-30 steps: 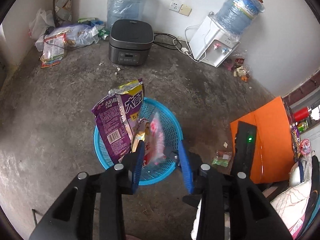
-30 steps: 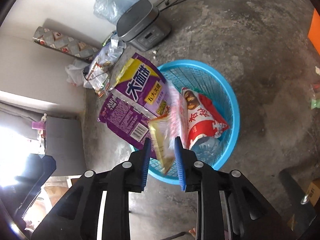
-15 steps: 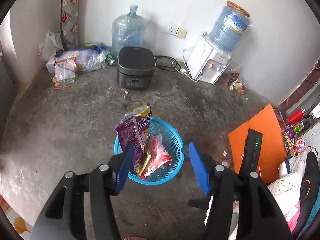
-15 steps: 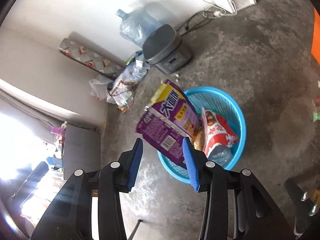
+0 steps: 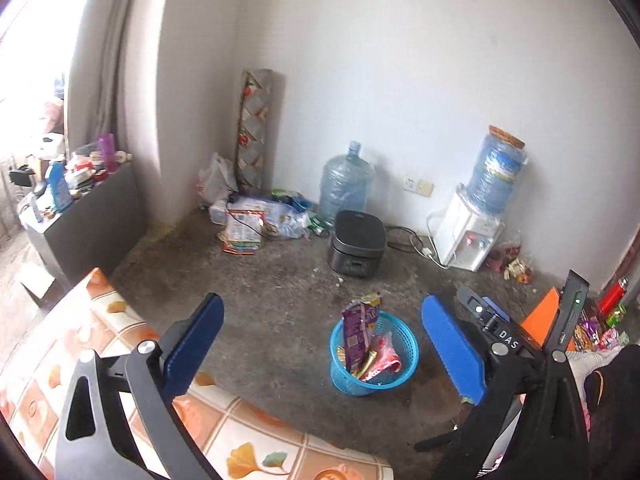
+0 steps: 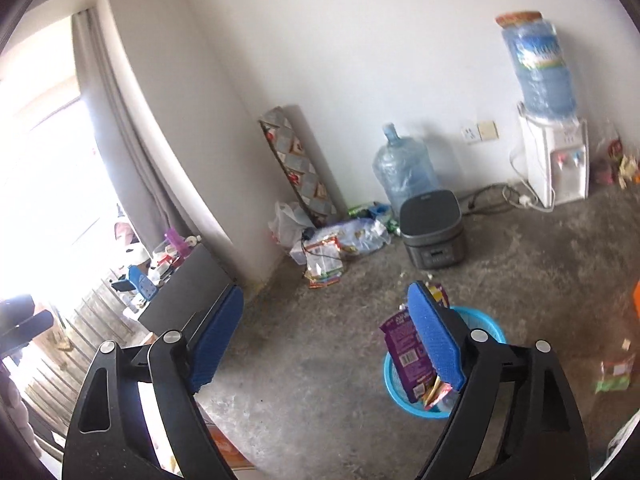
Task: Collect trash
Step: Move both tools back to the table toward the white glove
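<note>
A: Where's the trash sitting?

B: In the blue basket (image 5: 404, 350) out on the bare concrete floor (image 5: 280, 292), well clear of the walls. A purple snack bag (image 5: 356, 332) stands tall in it, poking above the rim, with a red and white wrapper (image 5: 386, 360) leaning beside it.

A: And the grippers?

B: The left gripper (image 5: 320, 348) is spread wide, its jaws having just been opening, with nothing between the blue pads; the basket only shows through the gap, far below. The right gripper (image 6: 332, 344) is also wide apart and has just been opening, and it holds nothing either. From its camera the right pad overlaps the basket (image 6: 486, 320) and the purple bag (image 6: 404, 348), but that is only line of sight.

A: Anything still lying loose?

B: A small green wrapper (image 6: 614, 376) lies on the floor toward the right edge of the right wrist view, apart from the basket. Against the far wall there's a pile of bags and packets (image 5: 256, 220) in the corner, just beside a dark rice cooker (image 5: 358, 248), an empty water jug (image 5: 346, 184) and a white water dispenser (image 5: 468, 236).

A: What's nearest the left gripper?

B: An orange patterned cloth (image 5: 72, 360) under it, at the lower left.
</note>
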Available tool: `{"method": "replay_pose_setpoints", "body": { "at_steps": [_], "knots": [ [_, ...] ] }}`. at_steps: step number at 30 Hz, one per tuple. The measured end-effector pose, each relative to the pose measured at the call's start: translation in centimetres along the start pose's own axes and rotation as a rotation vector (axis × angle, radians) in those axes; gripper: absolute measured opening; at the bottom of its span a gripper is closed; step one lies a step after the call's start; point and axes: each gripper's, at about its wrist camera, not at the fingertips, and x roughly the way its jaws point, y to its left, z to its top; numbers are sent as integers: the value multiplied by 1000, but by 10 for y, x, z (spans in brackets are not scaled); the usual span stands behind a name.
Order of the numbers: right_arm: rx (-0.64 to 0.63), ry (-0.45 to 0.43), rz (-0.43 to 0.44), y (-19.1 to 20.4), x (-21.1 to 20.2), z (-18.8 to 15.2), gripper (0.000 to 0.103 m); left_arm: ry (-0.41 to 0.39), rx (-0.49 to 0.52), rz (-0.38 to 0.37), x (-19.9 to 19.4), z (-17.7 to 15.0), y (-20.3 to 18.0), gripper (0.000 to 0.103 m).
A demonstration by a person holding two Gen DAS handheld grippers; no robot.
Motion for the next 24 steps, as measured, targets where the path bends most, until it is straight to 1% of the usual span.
{"method": "replay_pose_setpoints", "body": {
  "at_steps": [2,4,6,8,11,13,16,18,21,24],
  "knots": [
    [-62,-33,12,19,-11,2,88,-51,-27,52,-32,-6,13,97],
    [-123,-50,4,38,-18,1,89,-95,-63,86,-59,-11,26,97],
    [-181,-52,-2,56,-22,-2,89,-122,-110,94,-82,-17,40,97],
    [-236,-42,14,73,-25,-7,90,-137,-169,92,-103,-24,57,97],
    [-301,-35,69,95,-33,-15,92,-159,-222,118,-131,-36,77,97],
    [-322,-29,125,107,-39,-19,92,-179,-244,139,-150,-45,89,97],
    [-310,19,245,119,-45,-23,92,-196,-281,156,-174,-60,103,97],
    [-297,76,339,125,-48,-27,92,-200,-291,181,-188,-74,111,97],
    [-303,164,436,133,-51,-37,92,-191,-303,220,-210,-96,123,97],
    [-323,247,518,142,-54,-51,91,-163,-331,257,-226,-125,135,97]
  ]
}}
